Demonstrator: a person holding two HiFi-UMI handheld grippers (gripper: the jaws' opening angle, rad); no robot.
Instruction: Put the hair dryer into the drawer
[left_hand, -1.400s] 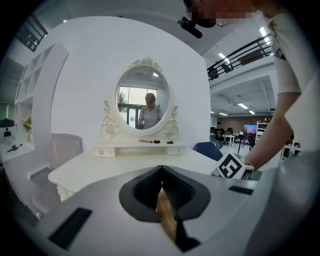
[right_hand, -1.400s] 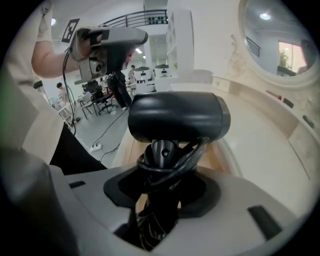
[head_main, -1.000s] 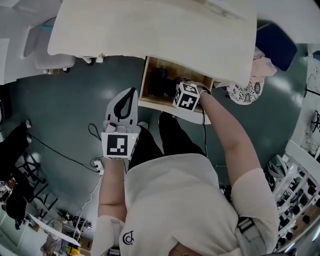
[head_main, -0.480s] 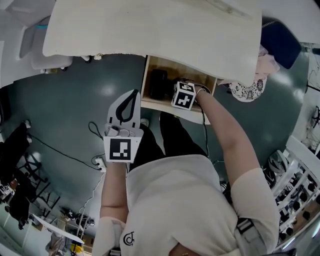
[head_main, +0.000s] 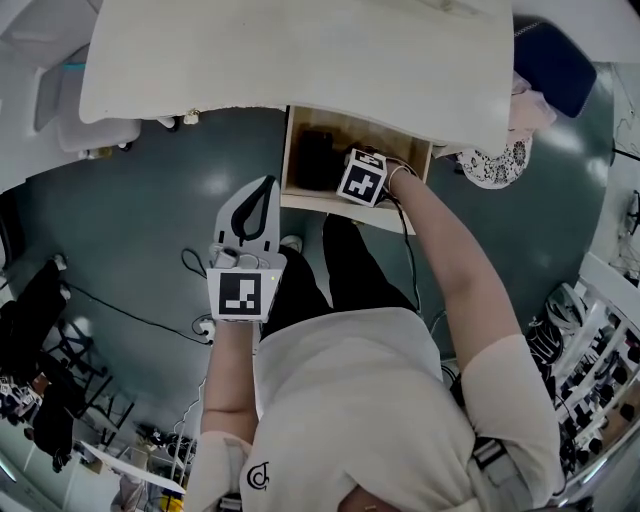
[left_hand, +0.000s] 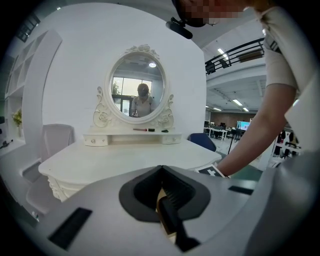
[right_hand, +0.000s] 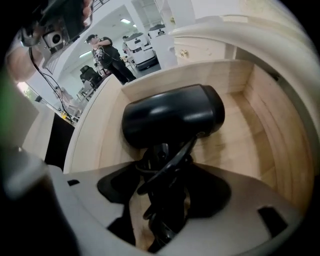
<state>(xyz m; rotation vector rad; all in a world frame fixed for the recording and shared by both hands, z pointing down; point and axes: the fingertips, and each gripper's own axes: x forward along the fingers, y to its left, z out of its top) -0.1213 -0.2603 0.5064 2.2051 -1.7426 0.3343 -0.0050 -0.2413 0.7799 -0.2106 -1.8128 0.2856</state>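
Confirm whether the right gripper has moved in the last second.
Yes, slightly: the right gripper, shut on the hair dryer, has gone deeper into the drawer, nearer the dressing table's front edge.

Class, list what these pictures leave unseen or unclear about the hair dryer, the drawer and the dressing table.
- Drawer: its back part, head view, covered by the tabletop.
- Hair dryer: end of its handle and cord, right gripper view, lost against the dark pads of the right gripper and cut off by the bottom edge.
- Small items on the mirror shelf: left gripper view, too small to identify.
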